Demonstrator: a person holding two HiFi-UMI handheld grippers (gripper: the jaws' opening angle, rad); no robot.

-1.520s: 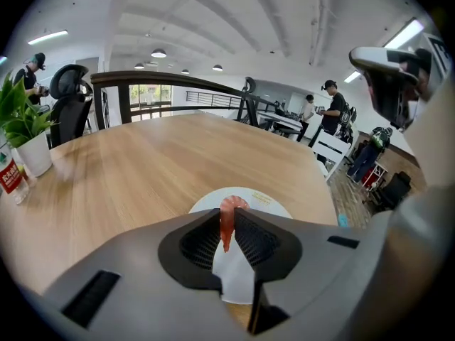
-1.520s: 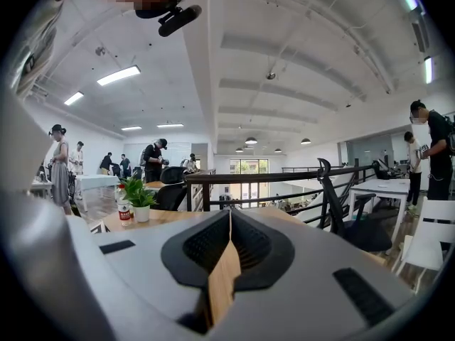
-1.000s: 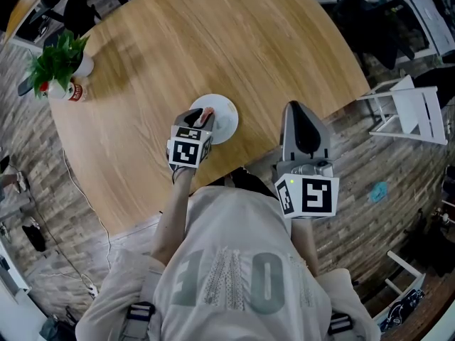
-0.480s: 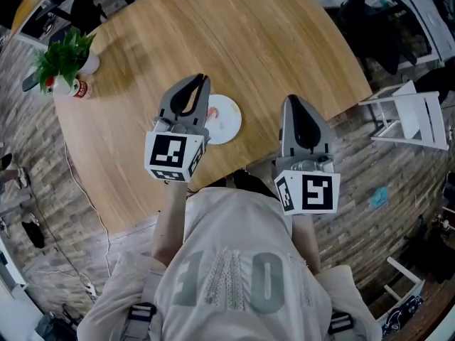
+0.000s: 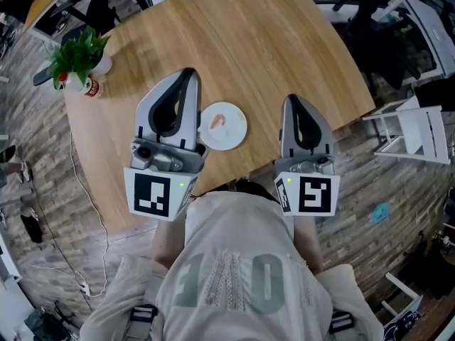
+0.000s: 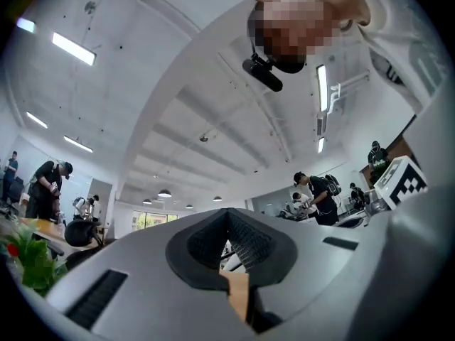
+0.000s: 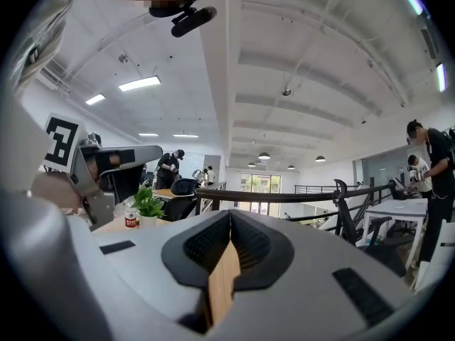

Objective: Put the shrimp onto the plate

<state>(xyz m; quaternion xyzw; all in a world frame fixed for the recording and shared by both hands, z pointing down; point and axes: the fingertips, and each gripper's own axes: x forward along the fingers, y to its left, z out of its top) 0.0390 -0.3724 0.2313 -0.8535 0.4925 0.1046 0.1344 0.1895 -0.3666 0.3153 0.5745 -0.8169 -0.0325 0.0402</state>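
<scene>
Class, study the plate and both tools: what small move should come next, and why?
Probably just lower both tools to rest: the shrimp already lies on the plate, and the left tool and right tool are both shut and empty.

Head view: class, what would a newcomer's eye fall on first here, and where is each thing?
The left tool and right tool, grey with marker cubes, are held shut and empty over the near edge of the round wooden table. Between them a white plate carries the pink shrimp. A potted plant stands at the table's left edge.
</scene>
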